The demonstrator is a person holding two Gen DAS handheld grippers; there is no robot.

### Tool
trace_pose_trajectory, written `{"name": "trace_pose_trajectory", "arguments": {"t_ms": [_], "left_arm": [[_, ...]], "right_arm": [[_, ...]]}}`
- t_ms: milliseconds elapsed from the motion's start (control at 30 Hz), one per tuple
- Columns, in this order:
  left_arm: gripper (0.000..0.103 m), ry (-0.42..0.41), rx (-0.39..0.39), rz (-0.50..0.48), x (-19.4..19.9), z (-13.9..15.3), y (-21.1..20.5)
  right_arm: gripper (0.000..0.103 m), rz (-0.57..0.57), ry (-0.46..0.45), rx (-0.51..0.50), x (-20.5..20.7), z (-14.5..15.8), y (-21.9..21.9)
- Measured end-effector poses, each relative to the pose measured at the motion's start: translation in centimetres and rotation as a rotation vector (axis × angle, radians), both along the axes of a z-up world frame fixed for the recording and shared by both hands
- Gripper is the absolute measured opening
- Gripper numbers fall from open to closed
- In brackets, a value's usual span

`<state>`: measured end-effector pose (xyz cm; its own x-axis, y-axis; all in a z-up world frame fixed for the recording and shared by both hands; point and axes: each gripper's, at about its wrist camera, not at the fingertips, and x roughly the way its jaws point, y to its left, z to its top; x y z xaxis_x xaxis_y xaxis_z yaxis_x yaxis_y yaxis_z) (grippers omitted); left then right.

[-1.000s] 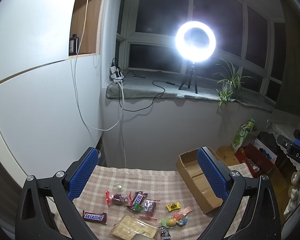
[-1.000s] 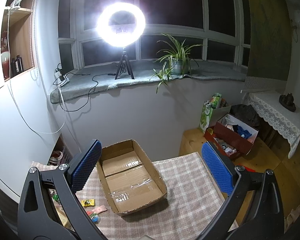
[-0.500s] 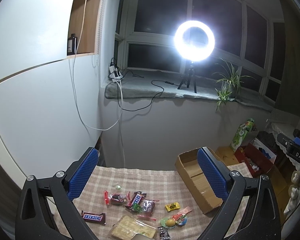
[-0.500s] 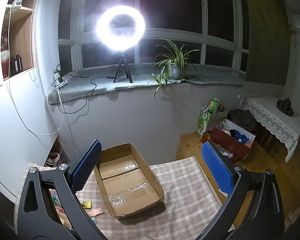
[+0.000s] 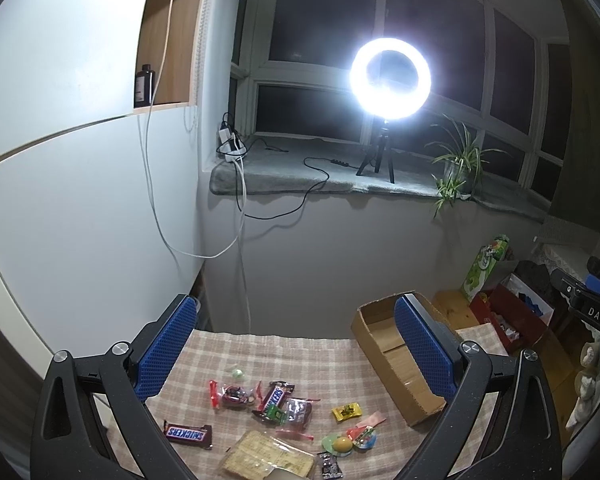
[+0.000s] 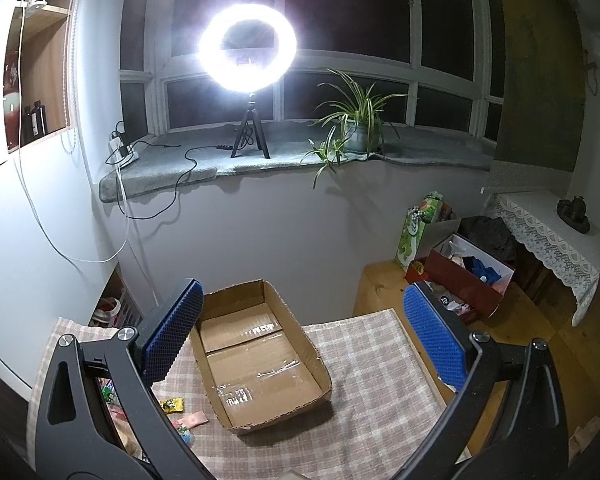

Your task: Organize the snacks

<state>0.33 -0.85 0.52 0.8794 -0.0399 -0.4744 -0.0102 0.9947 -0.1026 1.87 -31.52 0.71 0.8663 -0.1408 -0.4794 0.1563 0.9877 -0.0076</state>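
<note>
**Both grippers wide and empty above the table, snacks loose, box empty**

Your left gripper (image 5: 296,354) is spread wide with nothing between its blue ribbed pads, held above the checked tablecloth (image 5: 300,354). Your right gripper (image 6: 304,342) is likewise wide and empty, above the cardboard box (image 6: 260,360).

The box is a shallow open tray of brown corrugated card with ragged cut rims and glossy tape strips across the floor. Its long axis runs from the near table edge away toward the wall under the window, tilted slightly left at the far end in the right wrist view. Nothing inside it.

The snacks sit in a loose cluster on the cloth to the left of the box, apart from it:
- Snickers bar (image 5: 189,434), brown glossy wrapper, long axis roughly left-right, nearest the left edge.
- Second Snickers (image 5: 275,396), angled, upper end pointing to the far right, overlapping crinkly clear packets.
- Cracker pack (image 5: 268,458), flat pale rectangle in clear film, long axis left-right, at the near edge.
- Yellow candy (image 5: 346,412), small square sachet, the item closest to the box.
- Round green and yellow sweets (image 5: 340,444) just in front of it.

Rest too small to identify.
</note>
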Motion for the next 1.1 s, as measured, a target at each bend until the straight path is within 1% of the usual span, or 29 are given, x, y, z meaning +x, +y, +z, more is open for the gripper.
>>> {"name": "trace_pose_trajectory", "arguments": {"t_ms": [233,400,500,667,767,867,900,967,1100], "left_arm": [[0.099,0.031,-0.006,0.015,-0.2,-1.1,0.8],[0.099,0.069,-0.030,0.034,-0.4,-2.2,2.0],[0.099,0.110,-0.071,0.048,-0.5,-3.3,3.3],[0.099,0.191,-0.114,0.108,-1.0,-6.0,5.8],[0.096,0.254,-0.170,0.121,-1.5,-7.9,6.9],[0.090,0.311,-0.220,0.122,-1.9,-9.5,7.6],[0.087,0.338,-0.249,0.118,-2.3,-10.3,7.8],[0.086,0.374,-0.290,0.112,-2.6,-11.3,8.1],[0.085,0.454,-0.399,0.099,-3.3,-14.1,8.6]], "right_arm": [[0.102,0.035,0.036,0.002,0.8,-0.9,0.8],[0.102,0.125,0.088,0.023,1.7,-2.4,2.2],[0.102,0.208,0.135,0.055,2.3,-3.7,3.2],[0.102,0.331,0.208,0.051,3.2,-6.1,6.1],[0.102,0.417,0.263,0.055,3.7,-7.5,7.9],[0.102,0.528,0.354,0.114,4.6,-9.5,9.7],[0.102,0.564,0.386,0.138,4.9,-10.2,10.4],[0.102,0.623,0.436,0.167,5.2,-11.5,11.5],[0.102,0.744,0.542,0.196,5.4,-14.4,14.4]]}}
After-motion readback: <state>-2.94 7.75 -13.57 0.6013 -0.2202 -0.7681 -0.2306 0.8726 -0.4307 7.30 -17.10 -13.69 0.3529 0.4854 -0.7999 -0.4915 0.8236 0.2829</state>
